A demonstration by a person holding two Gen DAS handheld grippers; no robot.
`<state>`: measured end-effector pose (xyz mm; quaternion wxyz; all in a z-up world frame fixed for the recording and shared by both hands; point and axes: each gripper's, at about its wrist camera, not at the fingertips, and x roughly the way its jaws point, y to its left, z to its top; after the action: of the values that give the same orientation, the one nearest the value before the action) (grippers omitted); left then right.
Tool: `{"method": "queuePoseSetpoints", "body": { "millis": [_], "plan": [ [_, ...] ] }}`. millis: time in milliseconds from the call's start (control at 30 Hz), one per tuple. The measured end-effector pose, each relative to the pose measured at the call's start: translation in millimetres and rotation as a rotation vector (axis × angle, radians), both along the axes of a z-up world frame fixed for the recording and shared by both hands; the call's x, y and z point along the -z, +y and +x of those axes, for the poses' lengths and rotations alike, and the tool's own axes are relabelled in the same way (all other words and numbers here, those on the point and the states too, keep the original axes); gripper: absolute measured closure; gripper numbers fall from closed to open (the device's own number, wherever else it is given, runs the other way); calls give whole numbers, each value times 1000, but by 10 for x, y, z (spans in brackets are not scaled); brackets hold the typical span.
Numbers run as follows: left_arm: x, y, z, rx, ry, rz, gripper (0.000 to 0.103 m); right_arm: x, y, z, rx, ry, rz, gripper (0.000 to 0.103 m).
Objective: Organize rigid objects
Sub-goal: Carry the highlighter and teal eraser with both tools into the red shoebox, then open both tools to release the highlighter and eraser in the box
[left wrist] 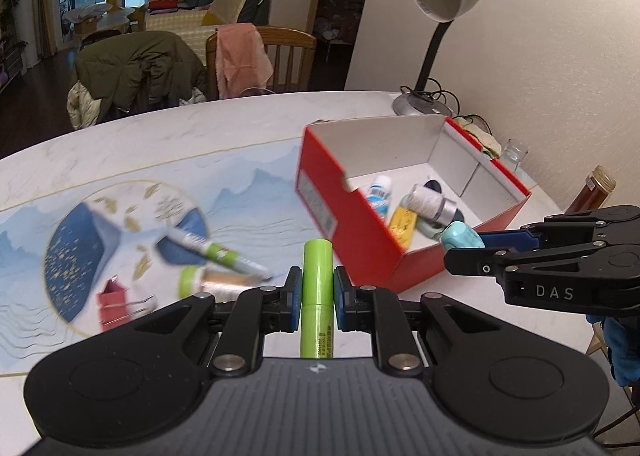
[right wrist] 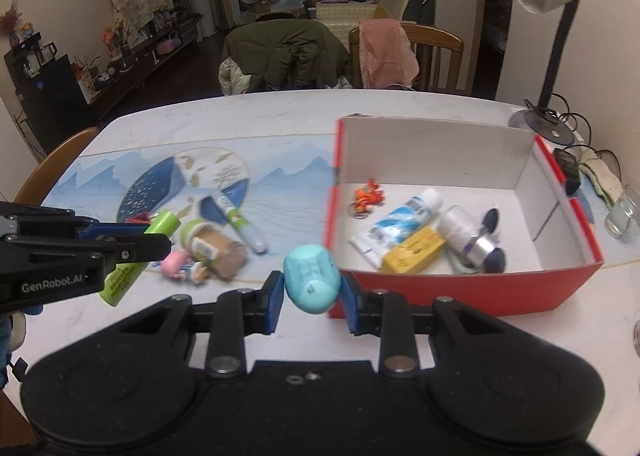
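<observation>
Step in hand, as judged: carry both held items into the red box (right wrist: 460, 288) on the tabletop (right wrist: 280, 116) and drop them there

Box: open top, front wall nearest the right camera. Already inside: white-and-blue tube (right wrist: 396, 226), yellow packet (right wrist: 414, 254), silver-capped bottle (right wrist: 466, 234), small orange toy (right wrist: 368, 194). Bare floor shows at the back and right; aim there so nothing lands on the pile

Left tool (left wrist: 316, 294): clamped narrow on a green tube (left wrist: 317, 276), gripped mid-length, tube pointing away from the camera. It is outside the box, left of the front corner. Clear the wall before letting go; lower it flat, since a long tube could tip over the rim

Right tool (right wrist: 312, 294): jaws part-way, holding a teal toy (right wrist: 312, 280) just short of the front wall. Its rounded shape may roll, so release low

Left on the tabletop: marker pen (right wrist: 240, 222), brown jar with green lid (right wrist: 212, 248), pink figure (right wrist: 180, 266), red clip (left wrist: 114, 302)

Hard to read: motion blur smears the loose items; tube print illegible; the box's near inside corner is hidden by its wall; dark items beside the bottle cannot be identified
</observation>
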<state>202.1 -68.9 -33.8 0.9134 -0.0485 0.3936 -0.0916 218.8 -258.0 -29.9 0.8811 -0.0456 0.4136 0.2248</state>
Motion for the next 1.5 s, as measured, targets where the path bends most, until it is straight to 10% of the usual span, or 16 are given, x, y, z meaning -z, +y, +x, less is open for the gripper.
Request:
{"method": "queuePoseSetpoints", "body": {
  "millis": [600,1500],
  "plan": [
    [112,-977,760,16,38,65,87,149,-980,626,25,25,20,74],
    [778,-1627,2152,27,193,198,87,820,-1163,1741,36,118,-138,74]
  ]
}}
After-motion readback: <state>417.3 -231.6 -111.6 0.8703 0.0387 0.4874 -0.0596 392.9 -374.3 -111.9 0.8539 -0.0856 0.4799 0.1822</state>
